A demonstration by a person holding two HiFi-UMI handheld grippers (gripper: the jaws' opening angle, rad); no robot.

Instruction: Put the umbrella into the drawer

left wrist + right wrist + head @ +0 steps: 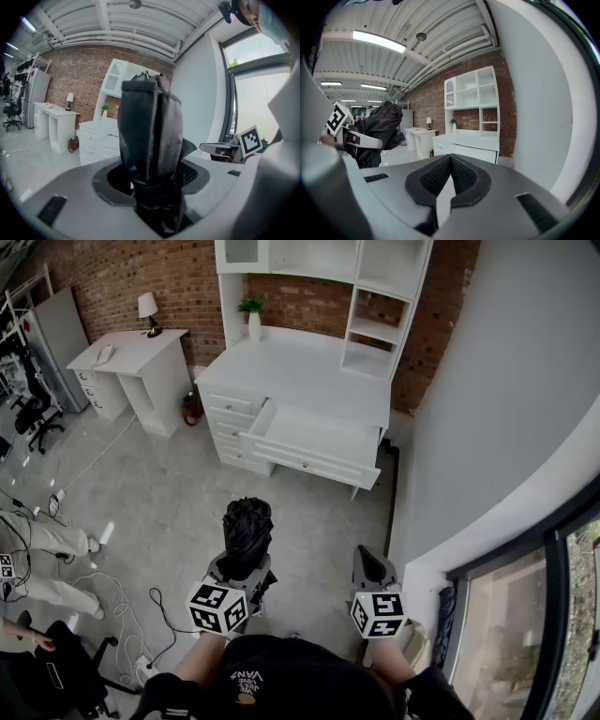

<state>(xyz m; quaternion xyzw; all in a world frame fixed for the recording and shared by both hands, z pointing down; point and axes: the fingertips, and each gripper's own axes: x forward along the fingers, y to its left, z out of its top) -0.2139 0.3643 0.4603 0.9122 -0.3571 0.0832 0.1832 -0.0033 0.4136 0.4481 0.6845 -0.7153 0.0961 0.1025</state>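
Observation:
A folded black umbrella [247, 531] stands upright between the jaws of my left gripper [239, 570], which is shut on its lower part. In the left gripper view the umbrella [150, 136] fills the middle and hides most of what lies ahead. My right gripper [372, 568] hangs beside it to the right, its jaws closed with nothing between them [450, 161]. From the right gripper view the umbrella [377, 131] shows at the left. Further ahead, a white cabinet has one wide drawer [309, 442] pulled out, and it shows no contents.
The white cabinet [291, 362] carries a shelf unit and a potted plant [253, 310]. A white desk [131, 357] with a lamp stands at the left. A person's legs [42, 540] and cables [122, 615] are on the floor at left. A wall and window [525, 634] close the right.

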